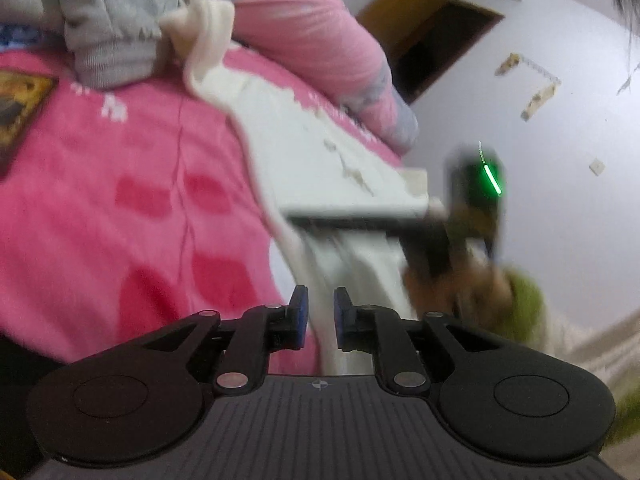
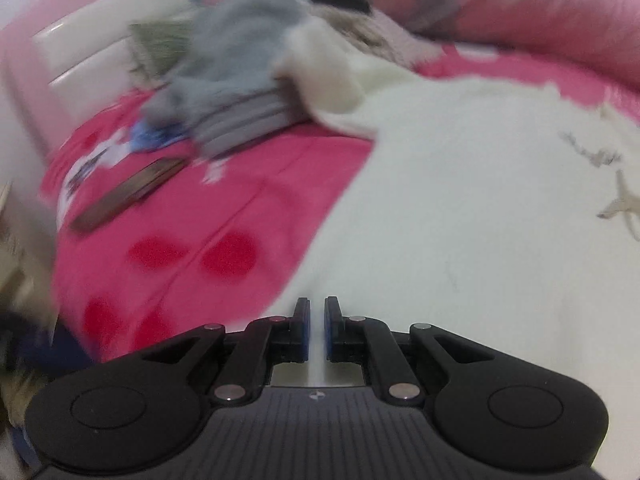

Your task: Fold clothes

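Each hand-held gripper is showing matte black linkage arms, silver pivot screws, blue finger pads; a green sleeve is showing.

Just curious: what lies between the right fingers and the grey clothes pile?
A stretch of pink blanket with red spots, shown in the right wrist view.

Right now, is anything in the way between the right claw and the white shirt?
No. The right claw is already pinched shut on the white shirt, with a thin fold of its fabric between the pads. Nothing comes between them.
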The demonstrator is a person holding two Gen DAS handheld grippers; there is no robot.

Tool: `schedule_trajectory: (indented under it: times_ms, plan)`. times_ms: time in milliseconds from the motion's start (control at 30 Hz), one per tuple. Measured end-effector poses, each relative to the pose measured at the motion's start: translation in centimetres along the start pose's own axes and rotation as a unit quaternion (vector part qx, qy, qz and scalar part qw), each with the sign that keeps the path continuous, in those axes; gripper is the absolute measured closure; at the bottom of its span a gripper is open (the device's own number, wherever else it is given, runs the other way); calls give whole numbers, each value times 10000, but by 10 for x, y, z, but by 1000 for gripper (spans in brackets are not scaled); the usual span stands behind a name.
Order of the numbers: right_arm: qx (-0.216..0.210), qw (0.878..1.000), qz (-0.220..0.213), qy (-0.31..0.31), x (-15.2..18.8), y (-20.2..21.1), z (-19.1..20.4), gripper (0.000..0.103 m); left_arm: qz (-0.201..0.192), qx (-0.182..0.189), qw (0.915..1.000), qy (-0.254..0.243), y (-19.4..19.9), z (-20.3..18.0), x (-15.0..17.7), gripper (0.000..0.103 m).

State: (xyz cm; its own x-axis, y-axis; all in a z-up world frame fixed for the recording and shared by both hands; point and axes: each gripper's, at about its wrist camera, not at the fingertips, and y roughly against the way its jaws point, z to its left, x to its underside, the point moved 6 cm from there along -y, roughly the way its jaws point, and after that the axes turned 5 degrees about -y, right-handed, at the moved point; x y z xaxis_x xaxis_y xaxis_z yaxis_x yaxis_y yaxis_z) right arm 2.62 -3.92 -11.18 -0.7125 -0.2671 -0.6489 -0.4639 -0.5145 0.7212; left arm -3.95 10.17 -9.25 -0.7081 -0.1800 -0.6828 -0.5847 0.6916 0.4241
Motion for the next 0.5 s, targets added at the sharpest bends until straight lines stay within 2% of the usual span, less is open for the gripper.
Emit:
schedule_trajectory:
  times_ms: [33, 133, 233, 300, 367, 467, 500]
  plan:
    - [-152, 9999, -18, -41, 16, 14, 4, 95, -25, 30, 10000, 19, -4, 2, -5, 86]
    - [-800, 9935, 385, -718, 57, 51, -5, 94, 72, 185, 9998, 87, -24, 7, -19, 86]
    - [-800, 9911, 544, -919, 63, 86, -25, 94, 218, 336, 9991, -111, -45, -1, -31, 84]
    - [-387, 9959, 8, -823, 40, 110, -46, 93, 304, 370, 9982, -357, -63, -11, -38, 83]
    - [189, 9941, -487, -945, 12, 119, -79, 89, 402, 299, 9967, -645, -85, -21, -41, 83]
    - [570, 9882, -678, -1246, -15, 106, -122, 89, 750, 35, 9936, -847, -116, -26, -33, 82]
    - [651, 9875, -583, -1312, -17, 95, -132, 89, 881, -108, 9920, -900, -125, -25, -29, 82]
